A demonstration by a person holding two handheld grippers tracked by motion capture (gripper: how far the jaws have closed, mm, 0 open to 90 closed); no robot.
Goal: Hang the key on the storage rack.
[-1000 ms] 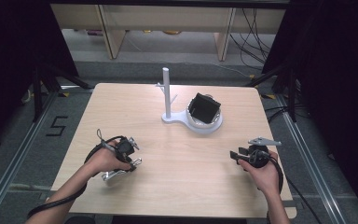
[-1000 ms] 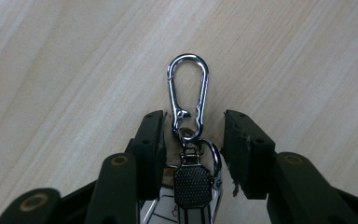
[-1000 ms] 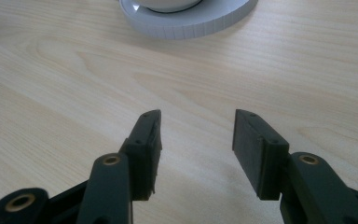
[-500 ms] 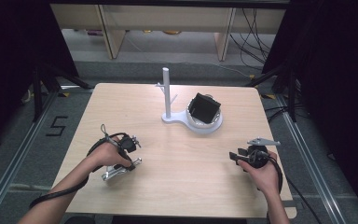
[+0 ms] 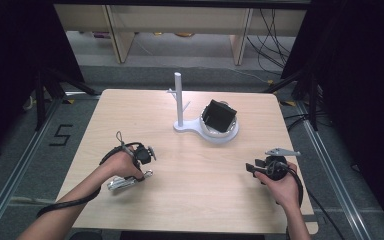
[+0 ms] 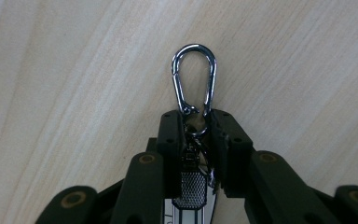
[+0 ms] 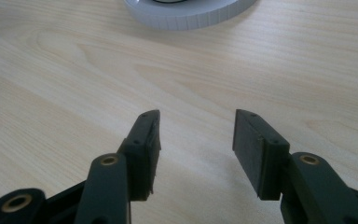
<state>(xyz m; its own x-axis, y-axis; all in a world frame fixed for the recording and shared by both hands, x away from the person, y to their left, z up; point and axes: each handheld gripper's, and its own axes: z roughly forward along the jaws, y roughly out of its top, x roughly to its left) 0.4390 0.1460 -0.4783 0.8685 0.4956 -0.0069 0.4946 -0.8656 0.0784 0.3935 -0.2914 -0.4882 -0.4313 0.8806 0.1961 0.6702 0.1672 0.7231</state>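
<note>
A silver carabiner [image 6: 194,77] on a keychain with a small mesh tag [image 6: 190,189] lies on the pale wooden table [image 5: 195,200]. My left gripper [image 6: 196,126] has just been closing and is now shut on the link below the carabiner, whose loop sticks out past the fingertips. In the high view the left gripper [image 5: 141,167] points down at the silver keychain [image 5: 122,184] at the table's front left. My right gripper [image 7: 196,128] hovers open just over bare wood, at the front right [image 5: 252,167] in the high view.
A white stand with an upright pegged post [image 5: 179,100] and a round dish [image 5: 232,135] holding a black box [image 5: 219,116] sits at the table's middle back. The dish rim [image 7: 191,14] lies ahead of the right gripper. Dark floor surrounds the table.
The left jaws have closed on the keychain, and the left hand and forearm shifted slightly. The right hand has kept still.
</note>
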